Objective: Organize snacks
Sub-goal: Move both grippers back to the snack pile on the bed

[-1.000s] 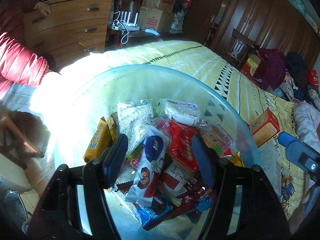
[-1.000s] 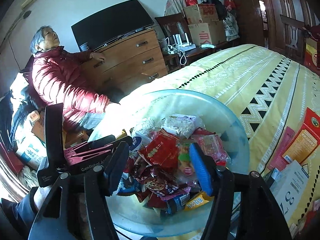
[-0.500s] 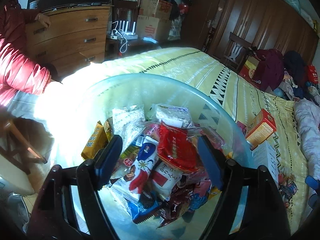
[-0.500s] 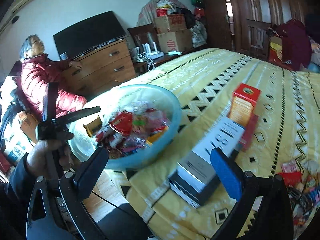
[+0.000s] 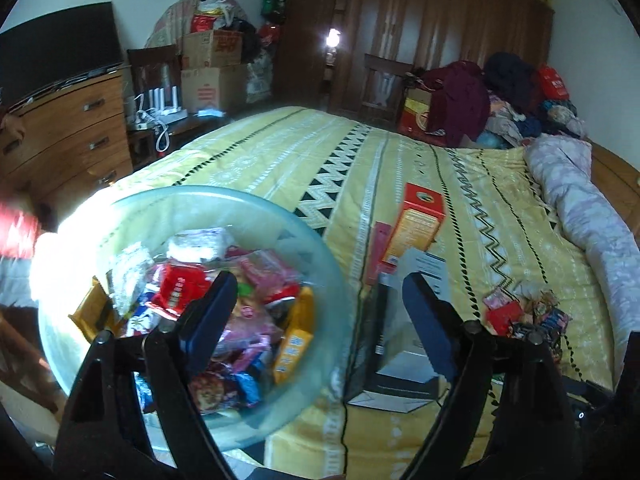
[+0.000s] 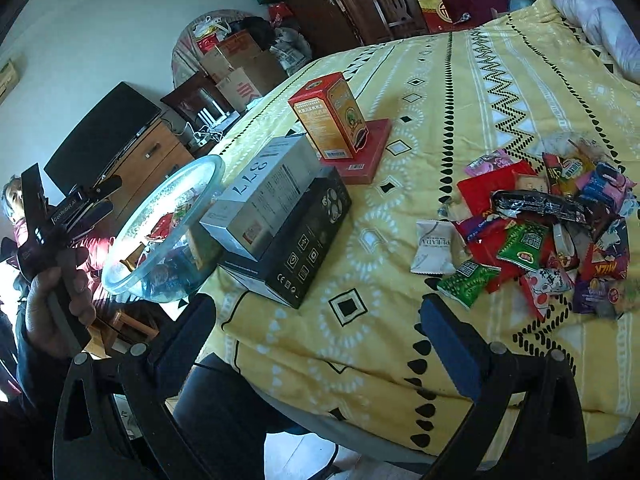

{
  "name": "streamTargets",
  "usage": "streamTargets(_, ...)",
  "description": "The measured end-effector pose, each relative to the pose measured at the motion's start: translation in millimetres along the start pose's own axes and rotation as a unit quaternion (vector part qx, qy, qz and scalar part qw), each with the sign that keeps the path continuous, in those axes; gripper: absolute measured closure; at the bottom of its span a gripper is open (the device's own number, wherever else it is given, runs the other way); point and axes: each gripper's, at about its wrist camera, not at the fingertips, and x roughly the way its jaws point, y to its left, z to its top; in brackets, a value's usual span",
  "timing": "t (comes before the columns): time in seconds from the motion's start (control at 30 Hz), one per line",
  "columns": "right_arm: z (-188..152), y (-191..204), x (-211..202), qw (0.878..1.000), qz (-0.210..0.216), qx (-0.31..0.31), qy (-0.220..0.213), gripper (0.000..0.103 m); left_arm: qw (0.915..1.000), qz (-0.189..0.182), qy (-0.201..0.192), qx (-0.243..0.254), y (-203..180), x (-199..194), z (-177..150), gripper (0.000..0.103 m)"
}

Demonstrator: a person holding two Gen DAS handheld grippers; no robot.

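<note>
**Loose snack packets wait on the bed**

The snack pile (image 6: pixel 548 236) lies on the yellow bed (image 6: pixel 440 80), well apart from the glass bowl (image 6: pixel 160 216) at the bed's edge, which already holds packets. Both the right claw (image 6: pixel 324 332) and the left claw (image 5: pixel 320 320) have just been opening; each is released, nothing between its pads. The packets look light, crinkly and slippery, so pinch 1 by a flat sealed edge, gently.

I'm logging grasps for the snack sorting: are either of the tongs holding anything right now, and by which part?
Nothing is held. The left tongs and the right tongs both stand open with nothing between their pads.
</note>
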Motion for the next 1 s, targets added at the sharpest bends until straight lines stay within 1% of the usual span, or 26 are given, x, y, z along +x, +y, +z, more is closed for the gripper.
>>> streamTargets(0.07, -0.6, -6.7, -8.0, 1.0, -0.007, -0.009, -0.01, 0.0, 0.9991, -0.022, 0.008, 0.034, -31.9, 1.2, -6.7, 0.018)
streamTargets(0.13, -1.6, -13.5, -15.2, 1.0, -0.009, -0.011, -0.017, 0.0, 0.9962, -0.051, 0.018, 0.068, -65.5, 2.1, -15.6, 0.017)
streamTargets(0.2, -5.5, -22.9, -22.1, 0.999, -0.02, -0.015, -0.022, 0.0, 0.9901, -0.091, 0.037, 0.1, -99.7, 5.0, -27.7, 0.017)
streamTargets(0.3, -16.6, -44.9, -34.9, 0.999, -0.042, -0.006, -0.024, 0.0, 0.9804, -0.129, 0.066, 0.134, -139.3, 12.6, -47.2, 0.017)
streamTargets(0.4, -33.0, -70.3, -55.9, 0.997, -0.066, 0.003, -0.038, 0.0, 0.9699, -0.167, 0.1, 0.147, -169.8, 27.0, -65.5, 0.017)
streamTargets(0.5, -52.4, -100.2, -65.6, 0.996, -0.08, 0.03, -0.034, 0.0, 0.9601, -0.185, 0.146, 0.15, -192.8, 53.2, -84.1, 0.018)
streamTargets(0.57, -64.5, -120.1, -68.1, 0.995, -0.082, 0.058, -0.028, 0.0, 0.9561, -0.187, 0.167, 0.152, -205.9, 71.5, -96.9, 0.018)
streamTargets(0.63, -72.1, -135.3, -69.4, 0.994, -0.079, 0.077, -0.024, 0.0, 0.9484, -0.188, 0.19, 0.171, -220.4, 95.7, -107.9, 0.018)
streamTargets(0.67, -74.2, -141.7, -69.7, 0.993, -0.076, 0.084, -0.022, 0.0, 0.9446, -0.187, 0.21, 0.169, -225.1, 107.1, -112.8, 0.019)
streamTargets(0.7, -74.3, -145.6, -69.1, 0.993, -0.076, 0.086, -0.021, 0.0, 0.9433, -0.184, 0.227, 0.158, -226.1, 119.3, -115.4, 0.019)
streamTargets(0.77, -74.2, -151.2, -68.0, 0.993, -0.076, 0.085, -0.017, 0.0, 0.9449, -0.183, 0.232, 0.141, -227.9, 137.6, -117.4, 0.02)
streamTargets(0.8, -71.7, -151.9, -66.8, 0.993, -0.075, 0.085, -0.017, 0.0, 0.9466, -0.175, 0.233, 0.138, -230.1, 149.1, -117.3, 0.021)
streamTargets(0.83, -70.6, -153.5, -66.5, 0.993, -0.075, 0.084, -0.018, 0.0, 0.9466, -0.172, 0.235, 0.138, -232.9, 157.2, -118.2, 0.026)
streamTargets(0.87, -69.0, -154.8, -65.5, 0.993, -0.075, 0.085, -0.018, 0.0, 0.9452, -0.167, 0.241, 0.144, -237.5, 167.9, -120.0, 0.029)
streamTargets(0.9, -67.4, -158.1, -64.4, 0.993, -0.075, 0.087, -0.018, 0.0, 0.9437, -0.157, 0.248, 0.153, -241.0, 177.6, -122.7, 0.035)
streamTargets(1.0, -64.9, -164.0, -64.1, 0.993, -0.073, 0.092, -0.021, 0.0, 0.9426, -0.131, 0.26, 0.164, -244.7, 197.6, -130.3, 0.037)
